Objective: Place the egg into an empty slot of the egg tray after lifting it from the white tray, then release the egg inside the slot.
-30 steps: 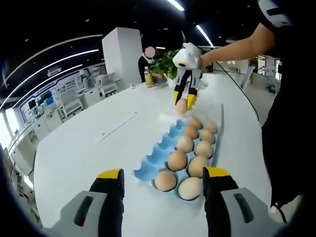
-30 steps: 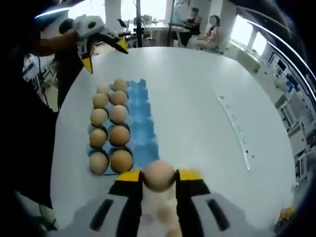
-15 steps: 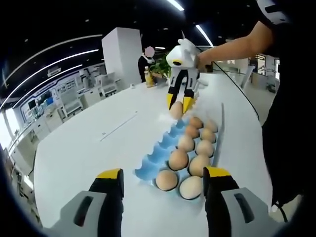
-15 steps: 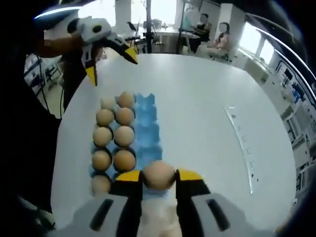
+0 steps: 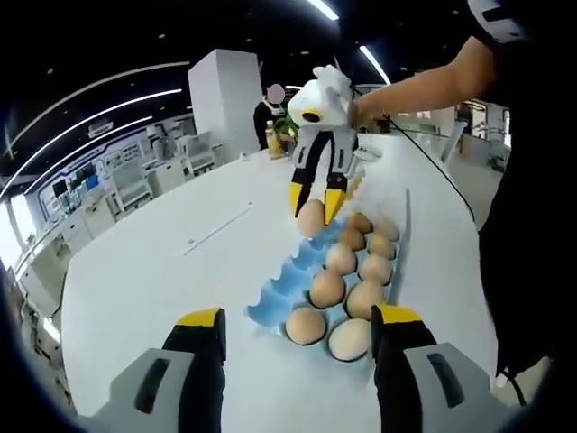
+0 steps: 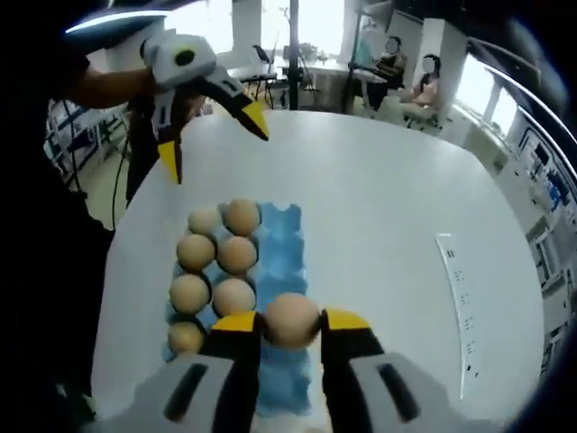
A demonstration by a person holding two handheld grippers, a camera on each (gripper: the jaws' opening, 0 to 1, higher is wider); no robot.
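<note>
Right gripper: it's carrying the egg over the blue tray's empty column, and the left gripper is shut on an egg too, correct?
Not quite. The right gripper does hold the egg over the blue tray, but the left gripper has open jaws with nothing between them, as the left gripper view shows.

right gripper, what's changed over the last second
The right gripper, still shut on the egg, has travelled from the tray's end to above the blue egg tray's empty column. The left gripper stays open and idle; the tray's eggs have not moved.

The egg tray (image 5: pixel 290 287) sat on the desk (image 5: pixel 153 271). Eggs (image 5: pixel 347 287) filled two rows, beside one open row.
</note>
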